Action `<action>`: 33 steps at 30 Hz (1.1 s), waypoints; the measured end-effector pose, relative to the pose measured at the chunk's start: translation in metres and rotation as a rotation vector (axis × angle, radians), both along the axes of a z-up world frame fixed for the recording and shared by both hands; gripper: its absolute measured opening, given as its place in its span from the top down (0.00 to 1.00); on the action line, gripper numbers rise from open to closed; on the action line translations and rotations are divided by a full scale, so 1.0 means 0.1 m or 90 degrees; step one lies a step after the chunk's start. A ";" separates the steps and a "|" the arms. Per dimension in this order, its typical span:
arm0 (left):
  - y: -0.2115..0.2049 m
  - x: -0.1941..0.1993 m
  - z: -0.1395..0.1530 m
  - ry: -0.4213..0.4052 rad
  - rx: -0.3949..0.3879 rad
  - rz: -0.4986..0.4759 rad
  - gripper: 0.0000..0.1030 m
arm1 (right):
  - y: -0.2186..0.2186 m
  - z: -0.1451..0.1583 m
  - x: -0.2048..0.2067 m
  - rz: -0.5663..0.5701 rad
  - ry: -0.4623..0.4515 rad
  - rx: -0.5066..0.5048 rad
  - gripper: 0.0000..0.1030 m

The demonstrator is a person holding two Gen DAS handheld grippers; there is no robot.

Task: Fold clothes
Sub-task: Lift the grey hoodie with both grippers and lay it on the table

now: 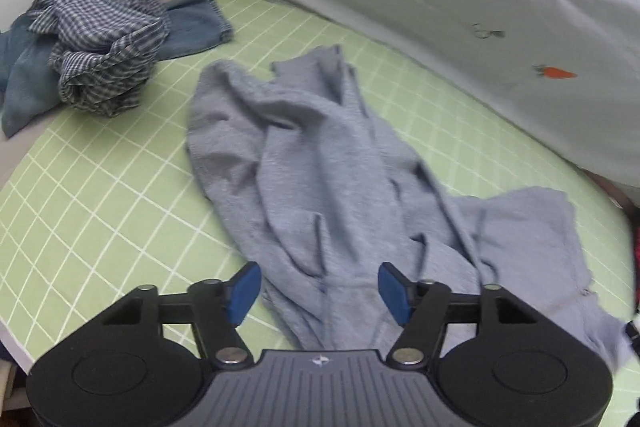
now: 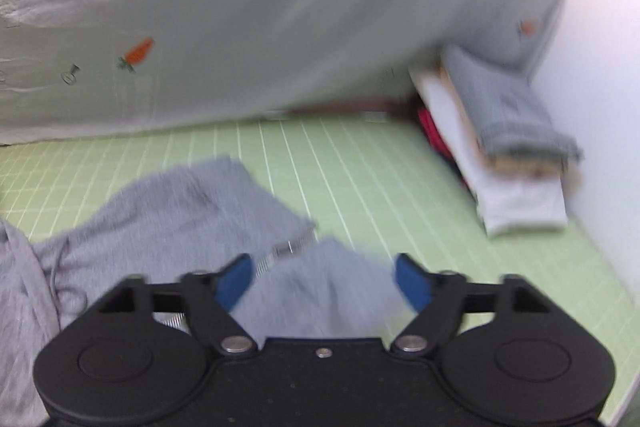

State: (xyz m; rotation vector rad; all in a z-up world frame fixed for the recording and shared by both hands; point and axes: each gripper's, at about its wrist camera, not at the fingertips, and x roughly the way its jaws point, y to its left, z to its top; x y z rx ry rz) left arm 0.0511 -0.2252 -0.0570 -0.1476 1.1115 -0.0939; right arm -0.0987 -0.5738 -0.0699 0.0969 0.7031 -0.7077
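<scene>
Grey knit fabric fills the middle of both views: a crumpled light-grey garment (image 1: 320, 163) lies spread in loose folds on a pale green mat with a white grid (image 1: 100, 187), which covers the table. One flap of the garment reaches out to the right in the left wrist view, and a short metal zipper strip (image 2: 288, 247) shows at its edge in the right wrist view.

The left gripper (image 1: 318, 293) hovers over the near end of the garment with its blue-padded jaws spread wide, cloth visible between them but nothing clamped. The right gripper (image 2: 324, 283) sits over another part of the same garment (image 2: 160, 219), its jaws likewise wide apart and holding nothing; this view is blurred.

At the far left of the mat a bunched blue-and-white checked shirt (image 1: 104, 43) rests on top of a blue denim piece (image 1: 188, 27), well apart from the grey garment. A large pale sheet printed with small orange carrots (image 1: 440, 7) rises behind the mat. At the far right, against a white wall, stands a stack of folded clothes (image 2: 516, 155), with a grey folded piece on top, white below and something red beside it.
</scene>
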 end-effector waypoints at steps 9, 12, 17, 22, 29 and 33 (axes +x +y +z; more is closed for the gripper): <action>-0.24 0.44 -0.42 0.086 0.022 -0.013 0.25 | -0.33 -0.25 1.01 0.072 -0.002 0.138 0.11; -0.25 0.57 -0.62 0.113 0.025 -0.016 0.25 | -0.50 -0.50 1.40 0.097 0.030 0.146 0.11; -0.26 0.77 -0.80 0.120 0.011 -0.010 0.37 | -0.61 -0.79 1.96 0.194 0.082 0.137 0.11; -0.28 0.95 -0.85 0.110 0.021 0.013 0.68 | -0.55 -0.96 2.22 0.273 0.105 0.127 0.42; -0.39 1.15 -0.85 0.088 0.031 0.005 0.78 | -0.62 -0.95 2.11 0.261 0.080 0.111 0.85; -0.60 1.43 -0.84 0.058 0.009 -0.028 0.81 | -0.78 -0.94 1.96 0.195 0.098 0.080 0.86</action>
